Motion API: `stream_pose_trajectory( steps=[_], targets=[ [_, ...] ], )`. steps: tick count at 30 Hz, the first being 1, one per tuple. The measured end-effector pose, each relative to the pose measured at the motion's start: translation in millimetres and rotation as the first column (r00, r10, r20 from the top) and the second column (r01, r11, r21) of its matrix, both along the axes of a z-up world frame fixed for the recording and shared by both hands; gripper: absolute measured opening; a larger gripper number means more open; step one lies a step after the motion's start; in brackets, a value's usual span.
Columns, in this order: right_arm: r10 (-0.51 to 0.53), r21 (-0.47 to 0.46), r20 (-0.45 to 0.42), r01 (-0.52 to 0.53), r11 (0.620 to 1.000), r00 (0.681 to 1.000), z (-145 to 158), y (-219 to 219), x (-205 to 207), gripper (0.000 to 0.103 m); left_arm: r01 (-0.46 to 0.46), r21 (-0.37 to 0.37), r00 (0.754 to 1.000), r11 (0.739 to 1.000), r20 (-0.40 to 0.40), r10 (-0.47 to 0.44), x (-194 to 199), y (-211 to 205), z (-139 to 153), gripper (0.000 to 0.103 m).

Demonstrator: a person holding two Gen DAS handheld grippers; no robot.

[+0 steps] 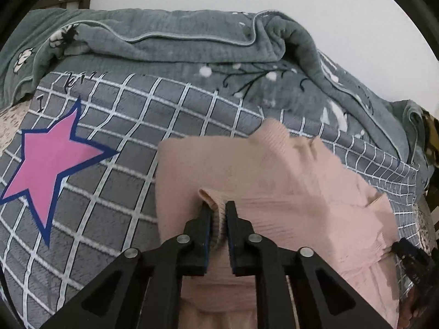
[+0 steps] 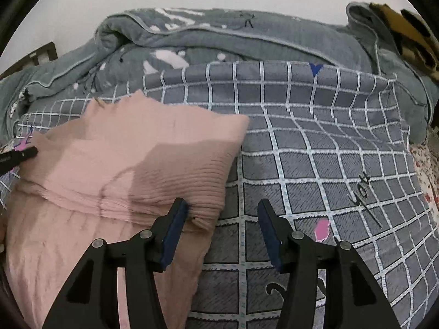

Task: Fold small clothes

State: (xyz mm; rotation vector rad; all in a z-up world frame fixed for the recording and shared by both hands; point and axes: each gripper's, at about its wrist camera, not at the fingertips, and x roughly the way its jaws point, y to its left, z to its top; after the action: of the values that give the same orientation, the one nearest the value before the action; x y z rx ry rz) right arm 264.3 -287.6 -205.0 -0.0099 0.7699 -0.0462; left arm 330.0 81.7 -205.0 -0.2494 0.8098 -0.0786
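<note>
Left gripper (image 1: pixel 218 208), bottom centre of its view: I have ribbed hem of pink sweater (image 1: pixel 274 181) pinched tight between pads. Right gripper (image 2: pixel 223 205), bottom centre: jaws apart, nothing held, one pad touching sweater corner, other over checked blanket (image 2: pixel 315 137). Sweater half folded mid-frame. Rumpled grey quilt (image 2: pixel 247 35) beyond. Risk: one-sided hold, so pulling now could drag fold askew; right jaws could snag blanket.
</note>
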Motion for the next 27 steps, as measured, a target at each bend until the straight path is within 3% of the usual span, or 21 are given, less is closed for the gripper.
stream_pose_trajectory(
  steps=[5,12,14,16,17,20,22,27],
  targets=[
    [0.005,-0.032,0.048,-0.003,0.999,0.999,9.9,5.6,-10.2,0.053,0.005,0.014,1.0,1.0,-0.011,-0.005,-13.6,0.4,-2.1,0.014],
    [0.016,-0.005,0.113,-0.016,1.0,0.993,30.9,12.9,-28.3,0.053,0.006,0.038,1.0,0.999,-0.003,-0.006,-43.2,5.8,5.0,0.03],
    [0.022,0.013,0.129,-0.024,1.0,0.991,37.9,16.2,-33.3,0.053,-0.012,0.015,1.0,1.0,0.0,0.012,-56.2,11.9,11.7,0.041],
    [0.029,0.016,0.153,-0.032,0.999,0.988,49.5,22.9,-43.7,0.053,-0.023,-0.027,1.0,0.999,0.018,0.024,-71.5,18.0,18.3,0.069],
    [0.026,0.011,0.167,-0.028,1.0,0.986,53.9,25.8,-50.0,0.053,-0.025,-0.038,0.999,0.999,0.031,0.026,-82.1,20.3,21.6,0.074],
    [0.005,-0.04,0.234,0.004,0.999,0.972,66.1,34.3,-86.2,0.053,-0.029,-0.003,0.997,1.0,0.067,0.029,-121.3,25.7,29.4,0.075],
    [0.019,-0.061,0.223,-0.005,0.998,0.975,69.0,35.7,-110.3,0.053,-0.041,0.04,0.997,0.998,0.063,0.039,-146.4,30.9,31.1,0.075],
    [0.02,-0.023,0.161,-0.016,1.0,0.987,67.5,24.2,-166.4,0.053,-0.073,-0.009,0.996,0.997,0.047,0.074,-203.6,49.1,27.9,0.074]
  ],
)
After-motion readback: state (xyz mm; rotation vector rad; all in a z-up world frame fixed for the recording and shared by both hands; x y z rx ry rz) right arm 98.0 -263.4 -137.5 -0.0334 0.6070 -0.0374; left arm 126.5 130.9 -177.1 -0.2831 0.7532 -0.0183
